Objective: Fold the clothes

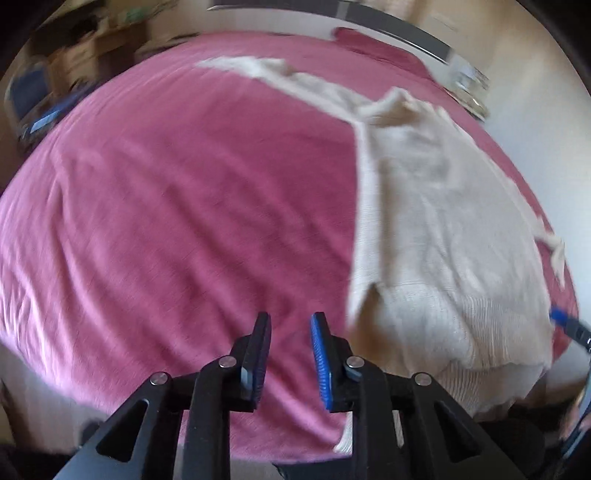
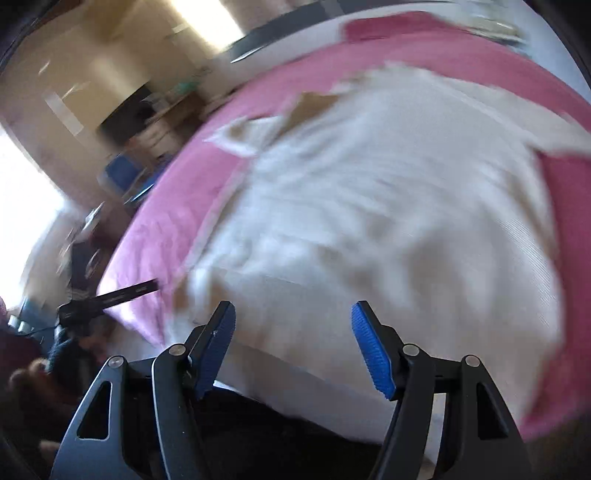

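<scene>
A cream knit sweater [image 1: 436, 221] lies spread on the pink bedspread [image 1: 166, 206], one sleeve stretched toward the far side. My left gripper [image 1: 290, 321] hovers over bare bedspread just left of the sweater's near hem. Its jaws stand a narrow gap apart with nothing between them. In the right wrist view the sweater [image 2: 388, 206] fills the middle. My right gripper [image 2: 293, 310] stands wide open above its near hem, holding nothing. A blue fingertip of the right gripper [image 1: 565, 321] shows at the sweater's right edge. The left gripper [image 2: 114, 293] appears at the left, over the bed's edge.
A pink pillow [image 1: 373, 46] lies at the head of the bed under a dark headboard [image 1: 399, 27]. Beyond the bed's far left side stand a blue chair [image 2: 120, 173] and wooden furniture [image 1: 92, 40]. The bed's near edge runs just under both grippers.
</scene>
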